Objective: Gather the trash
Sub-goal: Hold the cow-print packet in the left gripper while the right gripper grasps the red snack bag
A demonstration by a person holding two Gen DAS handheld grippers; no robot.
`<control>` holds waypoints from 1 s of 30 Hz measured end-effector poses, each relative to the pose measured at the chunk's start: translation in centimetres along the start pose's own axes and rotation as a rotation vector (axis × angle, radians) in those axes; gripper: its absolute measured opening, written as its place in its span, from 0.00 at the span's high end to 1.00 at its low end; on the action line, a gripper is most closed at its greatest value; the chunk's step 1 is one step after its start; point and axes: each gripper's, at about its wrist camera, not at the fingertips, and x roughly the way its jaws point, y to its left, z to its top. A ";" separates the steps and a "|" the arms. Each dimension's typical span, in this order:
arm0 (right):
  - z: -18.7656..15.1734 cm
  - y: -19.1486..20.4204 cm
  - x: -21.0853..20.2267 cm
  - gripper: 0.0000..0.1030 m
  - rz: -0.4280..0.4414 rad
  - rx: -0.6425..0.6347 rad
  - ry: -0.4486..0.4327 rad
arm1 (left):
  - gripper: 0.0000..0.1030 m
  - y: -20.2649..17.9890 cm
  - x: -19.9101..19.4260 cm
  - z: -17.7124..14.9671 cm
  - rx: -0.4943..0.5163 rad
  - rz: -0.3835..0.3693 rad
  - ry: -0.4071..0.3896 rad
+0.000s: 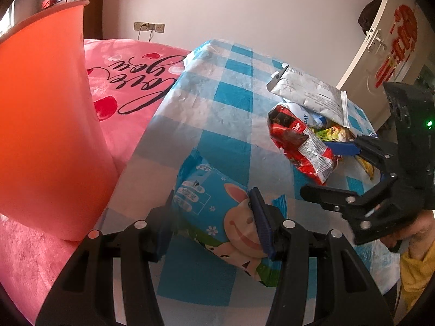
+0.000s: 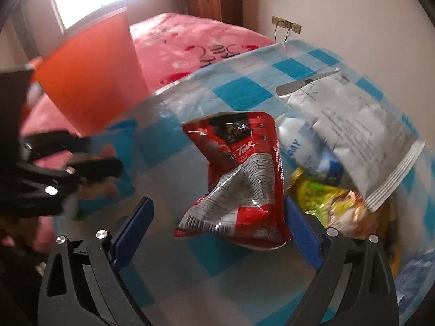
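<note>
My left gripper [image 1: 212,222] is shut on a blue snack bag with a cartoon pig [image 1: 217,212] and holds it over the blue checked tablecloth [image 1: 223,87]. An orange bin [image 1: 46,125] stands to its left. My right gripper [image 2: 217,228] is open, with its blue pads on either side of a crumpled red wrapper [image 2: 239,179]; it also shows in the left wrist view [image 1: 334,168] beside that red wrapper [image 1: 299,141]. Behind lie a white pouch [image 2: 353,125], a white bottle [image 2: 296,146] and a yellow-green wrapper [image 2: 331,203].
The table stands against a bed with a pink "love you" blanket [image 1: 130,81]. A white door [image 1: 380,49] is at the far right. Wall sockets [image 1: 149,27] sit behind the bed. The orange bin [image 2: 92,81] rests on the bed's edge.
</note>
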 end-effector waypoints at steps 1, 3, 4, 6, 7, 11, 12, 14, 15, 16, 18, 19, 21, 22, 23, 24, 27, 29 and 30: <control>0.1 0.0 -0.2 0.09 0.000 0.022 -0.008 | 0.48 0.0 0.0 0.0 0.002 0.000 -0.001; 0.3 -0.3 -0.5 0.09 -0.021 0.072 -0.039 | 0.48 0.0 -0.1 0.0 0.007 0.000 -0.004; 0.5 -0.4 -0.6 0.09 -0.033 0.090 -0.057 | 0.48 0.0 -0.1 0.0 0.009 0.000 -0.004; 0.9 -0.1 -0.6 0.09 -0.067 0.091 -0.077 | 0.48 0.0 -0.1 0.0 0.010 -0.001 -0.005; 1.1 0.2 -0.4 0.09 -0.093 0.080 -0.080 | 0.48 -0.1 0.0 0.0 0.012 -0.001 -0.005; 1.7 0.2 1.0 0.17 -0.133 0.080 -0.072 | 0.48 0.0 0.0 0.0 0.015 0.000 -0.006; 1.8 0.1 1.3 0.23 -0.153 0.080 -0.069 | 0.48 -0.1 0.0 0.0 0.016 0.000 -0.006; 1.7 -0.1 1.6 0.27 -0.150 0.097 -0.077 | 0.48 -0.1 0.1 0.0 0.020 0.001 -0.006; 1.6 -0.2 1.5 0.31 -0.152 0.105 -0.081 | 0.48 -0.1 0.0 -0.1 0.022 0.002 -0.006; 1.5 -0.3 1.4 0.34 -0.161 0.113 -0.089 | 0.48 -0.1 0.0 -0.1 0.023 0.002 -0.007; 1.3 -0.5 1.2 0.36 -0.159 0.129 -0.097 | 0.48 -0.1 0.0 -0.1 0.024 0.002 -0.007; 1.1 -0.5 1.1 0.38 -0.159 0.136 -0.099 | 0.48 -0.1 0.0 -0.1 0.025 0.002 -0.008; 0.7 -0.3 0.7 0.45 -0.157 0.147 -0.114 | 0.48 -0.2 -0.1 -0.1 0.029 0.000 -0.009; 0.6 -0.2 0.6 0.46 -0.156 0.153 -0.115 | 0.48 -0.2 -0.1 -0.2 0.030 -0.003 -0.009; 0.3 -0.1 0.5 0.46 -0.155 0.162 -0.117 | 0.48 -0.3 -0.2 -0.2 0.031 -0.007 -0.009; 0.2 0.0 0.4 0.47 -0.157 0.167 -0.119 | 0.48 -0.4 -0.2 -0.2 0.033 -0.010 -0.009; -0.3 0.1 -0.1 0.48 -0.147 0.205 -0.130 | 0.48 -0.7 -0.5 -0.3 0.045 -0.021 -0.017; -0.7 0.1 -0.6 0.48 -0.138 0.229 -0.144 | 0.48 -1.0 -0.7 -0.3 0.056 -0.025 -0.024; -0.8 0.1 -1.1 0.48 -0.135 0.242 -0.153 | 0.48 -1.1 -0.9 -0.3 0.062 -0.027 -0.030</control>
